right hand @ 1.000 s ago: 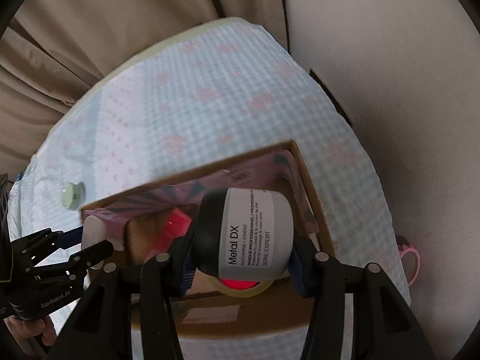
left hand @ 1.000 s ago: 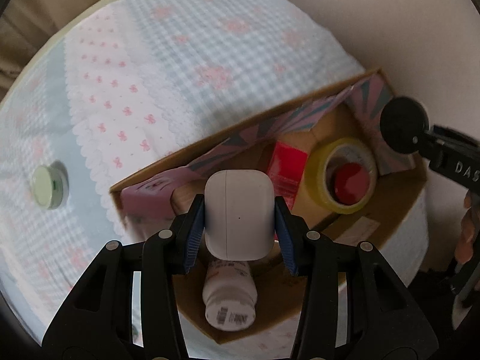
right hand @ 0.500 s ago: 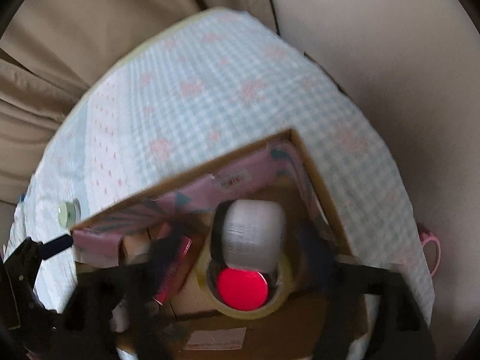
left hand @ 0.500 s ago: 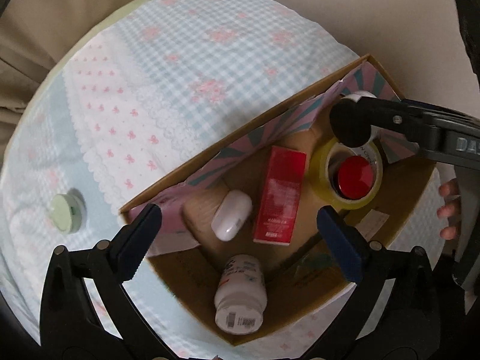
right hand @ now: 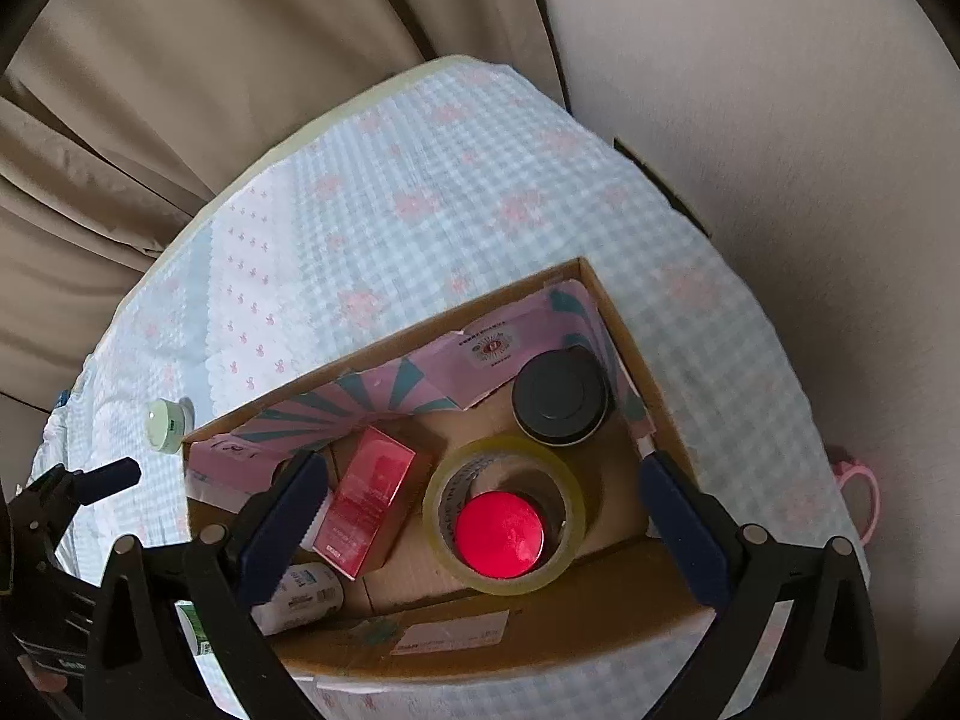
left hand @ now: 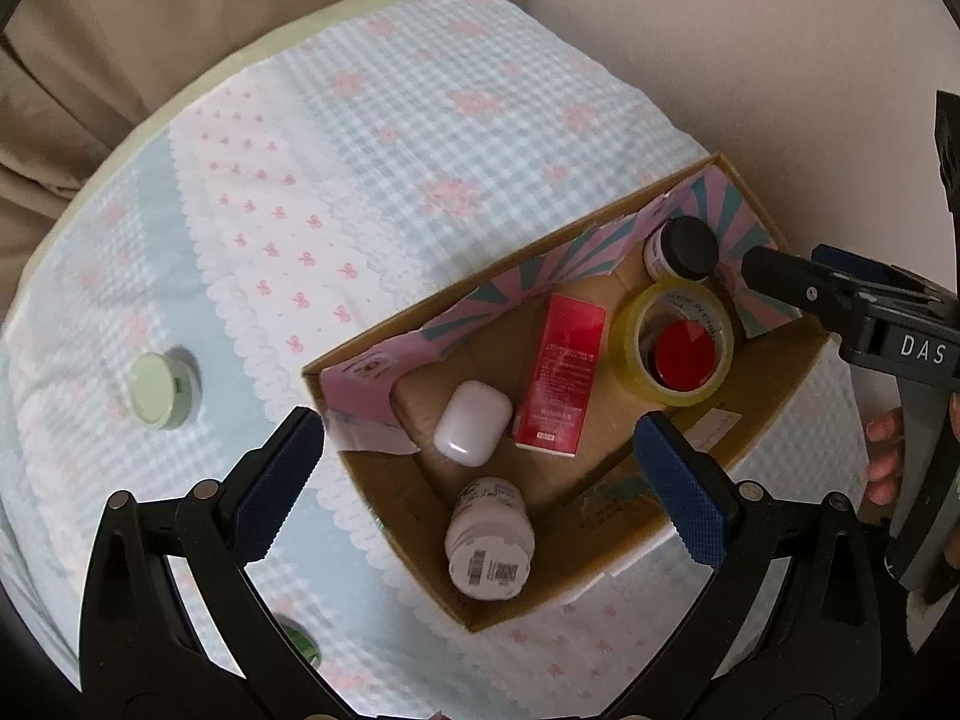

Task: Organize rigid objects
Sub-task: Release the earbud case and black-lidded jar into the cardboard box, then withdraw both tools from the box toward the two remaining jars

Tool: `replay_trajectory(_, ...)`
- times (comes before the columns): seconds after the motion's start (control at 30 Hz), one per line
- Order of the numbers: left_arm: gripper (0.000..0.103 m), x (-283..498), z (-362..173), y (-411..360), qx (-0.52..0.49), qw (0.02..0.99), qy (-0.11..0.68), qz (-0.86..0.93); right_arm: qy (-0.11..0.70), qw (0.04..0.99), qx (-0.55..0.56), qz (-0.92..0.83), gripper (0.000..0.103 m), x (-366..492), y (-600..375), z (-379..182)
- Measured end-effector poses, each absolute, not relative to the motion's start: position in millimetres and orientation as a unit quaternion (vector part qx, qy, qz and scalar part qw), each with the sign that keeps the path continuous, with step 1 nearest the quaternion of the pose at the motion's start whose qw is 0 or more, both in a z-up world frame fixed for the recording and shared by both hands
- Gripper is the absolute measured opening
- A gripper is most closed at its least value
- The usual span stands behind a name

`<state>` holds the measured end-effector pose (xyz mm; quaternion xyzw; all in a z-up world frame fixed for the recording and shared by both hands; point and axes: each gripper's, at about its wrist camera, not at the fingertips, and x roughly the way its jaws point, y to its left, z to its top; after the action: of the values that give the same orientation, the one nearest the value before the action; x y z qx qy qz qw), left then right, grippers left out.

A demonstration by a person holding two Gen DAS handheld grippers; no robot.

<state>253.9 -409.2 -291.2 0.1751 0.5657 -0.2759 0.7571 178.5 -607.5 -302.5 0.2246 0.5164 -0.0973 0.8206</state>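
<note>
Both released: earbud case (left hand: 473,423) and black-lidded jar (right hand: 561,399) now boxed; left gripper (left hand: 480,468), right gripper (right hand: 483,498) spread, empty. Green puck (left hand: 157,393) remains outside.

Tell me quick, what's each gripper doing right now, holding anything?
Left gripper: open, holding nothing; white case lies in the box.
Right gripper: open, holding nothing; black-lidded jar stands in the box.

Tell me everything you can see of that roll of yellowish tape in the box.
The roll of translucent yellowish packing tape lies flat on the floor of the open cardboard box, with printed lettering around its inner core. A round red lid sits inside its hole. A black-lidded jar stands just behind it and a red carton lies beside it. Neither gripper touches it.
</note>
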Motion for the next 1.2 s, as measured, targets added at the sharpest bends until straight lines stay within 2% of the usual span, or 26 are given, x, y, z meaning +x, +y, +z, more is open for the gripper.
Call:
replay_trajectory(0.2,0.103,245,-252,-393,0.155,0.775,0.548,-0.276,0.512,0.825,0.219,-0.099,0.103,169,-598,-273)
replay_trajectory(0.37,0.103,236,-210,-370,0.131,0.794,0.525,-0.276,0.501,0.840,0.188,-0.094,0.103,162,-575,-224)
replay_trajectory(0.67,0.103,211,-134,-278,0.102,0.833,0.470,-0.274,0.454,0.879,0.126,-0.080,0.103,138,-493,-128)
replay_trajectory(0.9,0.103,212,-115,-179,0.114,0.839,0.461,-0.266,0.430,0.890,0.121,-0.087,0.103,115,-400,-85)
replay_trajectory(1.2,0.103,238,-134,-64,0.131,0.830,0.465,-0.280,0.416,0.891,0.156,-0.098,0.103,99,-286,-93)
